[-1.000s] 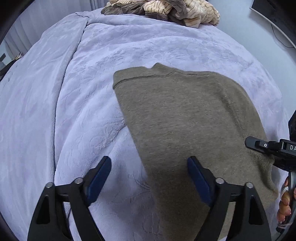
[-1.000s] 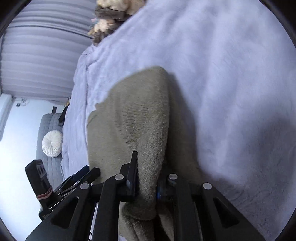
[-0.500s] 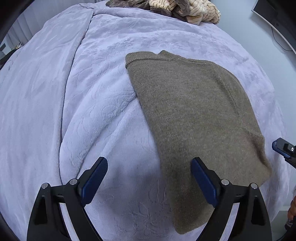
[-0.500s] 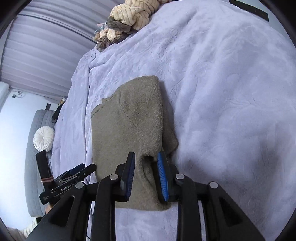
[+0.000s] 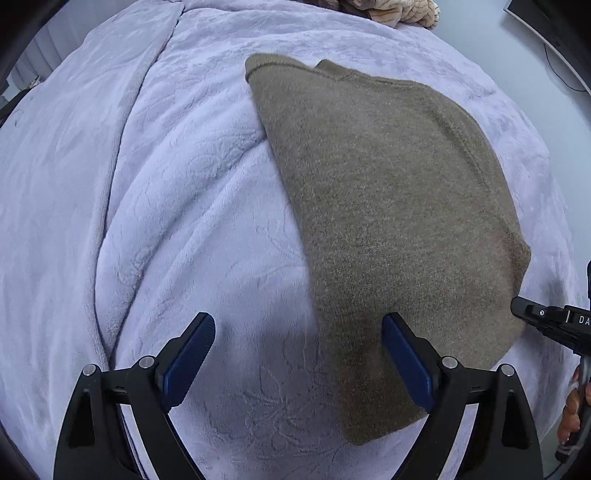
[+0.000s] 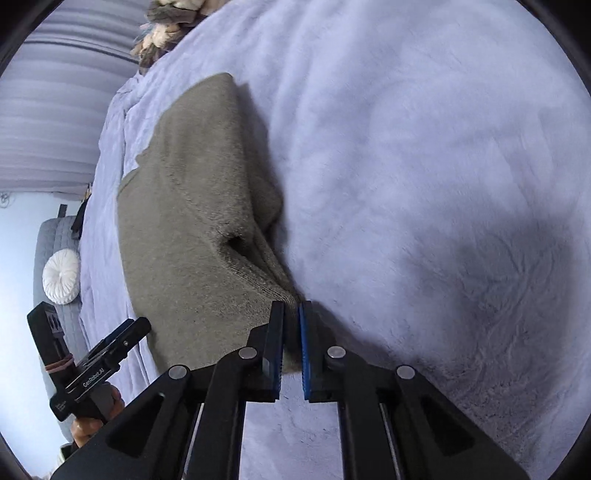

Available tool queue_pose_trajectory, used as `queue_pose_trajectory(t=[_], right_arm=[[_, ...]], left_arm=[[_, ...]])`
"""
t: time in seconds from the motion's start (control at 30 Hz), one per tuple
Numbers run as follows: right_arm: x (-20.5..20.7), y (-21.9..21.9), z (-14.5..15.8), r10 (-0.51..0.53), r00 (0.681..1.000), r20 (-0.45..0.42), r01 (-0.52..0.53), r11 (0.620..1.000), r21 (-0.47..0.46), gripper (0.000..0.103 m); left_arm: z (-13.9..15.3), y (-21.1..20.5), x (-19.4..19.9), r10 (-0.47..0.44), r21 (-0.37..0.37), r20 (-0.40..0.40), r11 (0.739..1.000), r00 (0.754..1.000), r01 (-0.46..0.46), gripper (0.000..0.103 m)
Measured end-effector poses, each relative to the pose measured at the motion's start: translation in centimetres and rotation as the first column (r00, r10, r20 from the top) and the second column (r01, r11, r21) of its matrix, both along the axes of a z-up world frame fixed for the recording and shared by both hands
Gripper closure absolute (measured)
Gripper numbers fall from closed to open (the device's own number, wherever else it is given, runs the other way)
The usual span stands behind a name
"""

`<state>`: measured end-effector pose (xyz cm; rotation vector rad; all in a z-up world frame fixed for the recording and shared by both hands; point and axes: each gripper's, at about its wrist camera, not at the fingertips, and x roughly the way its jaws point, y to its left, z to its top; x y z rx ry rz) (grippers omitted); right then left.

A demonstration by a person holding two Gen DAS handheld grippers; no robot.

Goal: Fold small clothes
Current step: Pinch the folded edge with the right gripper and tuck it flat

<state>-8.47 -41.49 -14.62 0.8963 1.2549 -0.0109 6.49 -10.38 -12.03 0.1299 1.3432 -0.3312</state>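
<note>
A folded olive-brown knit sweater (image 5: 388,206) lies flat on the lilac plush blanket (image 5: 166,221). My left gripper (image 5: 299,350) is open and empty just above the sweater's near left edge, its right finger over the fabric. The sweater also shows in the right wrist view (image 6: 199,221). My right gripper (image 6: 291,317) is nearly closed with the sweater's near right corner between its blue pads. The left gripper appears in the right wrist view (image 6: 122,339), and the right gripper at the left wrist view's right edge (image 5: 546,321).
A heap of tan and brown striped clothes (image 5: 399,13) lies at the far end of the bed, also in the right wrist view (image 6: 166,29). A grey sofa with a round white cushion (image 6: 61,271) stands beyond the bed's left side.
My right gripper let the sweater's edge go, opened slightly, then narrowed onto the near right corner. The left gripper stayed open and drew back a little from the sweater.
</note>
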Motion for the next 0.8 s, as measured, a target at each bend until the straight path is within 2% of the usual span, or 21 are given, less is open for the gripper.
queue_pose_trajectory(t=[0.1,0.17,0.27,0.37,0.43,0.53,0.6,0.7,0.8], right_arm=[[-0.9,-0.9,0.0,-0.07,0.998,-0.003,0.07,0.997,0.044,0.088],[-1.2,-0.7,1.2,-0.061,0.998,0.009,0.061,0.998,-0.001,0.085],[-1.3,0.3,5.2,0.01,0.993,0.12,0.006,0.992,-0.127,0.085],[0.2,2.2,7.3,0.115,0.979,0.171,-0.09,0.985,-0.148,0.085],[1.5,3.4,7.0,0.167,0.975,0.147,-0.141,0.974,-0.175,0.085],[2.4,3.8,4.8,0.183,0.981,0.07,-0.167,0.967,-0.194,0.085],[2.3,3.1,2.7,0.161,0.987,0.013,-0.156,0.97,-0.188,0.095],[1.4,1.8,2.3,0.096,0.995,0.023,-0.093,0.989,-0.118,0.095],[0.7,1.7,3.0,0.108,0.994,0.025,-0.105,0.988,-0.115,0.091]], left_arm=[[-0.1,-0.1,-0.7,0.001,0.011,-0.01,1.0,1.0,-0.001,0.01],[0.0,-0.1,-1.0,0.0,0.019,-0.011,1.0,1.0,0.001,0.01],[0.2,0.1,-1.1,0.009,0.014,-0.018,1.0,1.0,-0.009,0.01],[0.1,0.0,-1.0,0.018,0.019,-0.031,1.0,0.999,-0.018,0.01],[0.1,0.0,-1.0,0.024,0.027,-0.035,0.999,0.999,-0.023,0.01],[0.5,0.1,-1.1,0.03,0.029,-0.038,0.999,0.999,-0.029,0.01],[0.5,0.2,-1.3,0.033,0.025,-0.047,0.999,0.998,-0.032,0.01],[0.8,0.5,-1.6,0.035,0.026,-0.046,0.999,0.998,-0.033,0.01],[1.0,0.8,-1.7,0.031,0.026,-0.049,0.999,0.998,-0.029,0.01]])
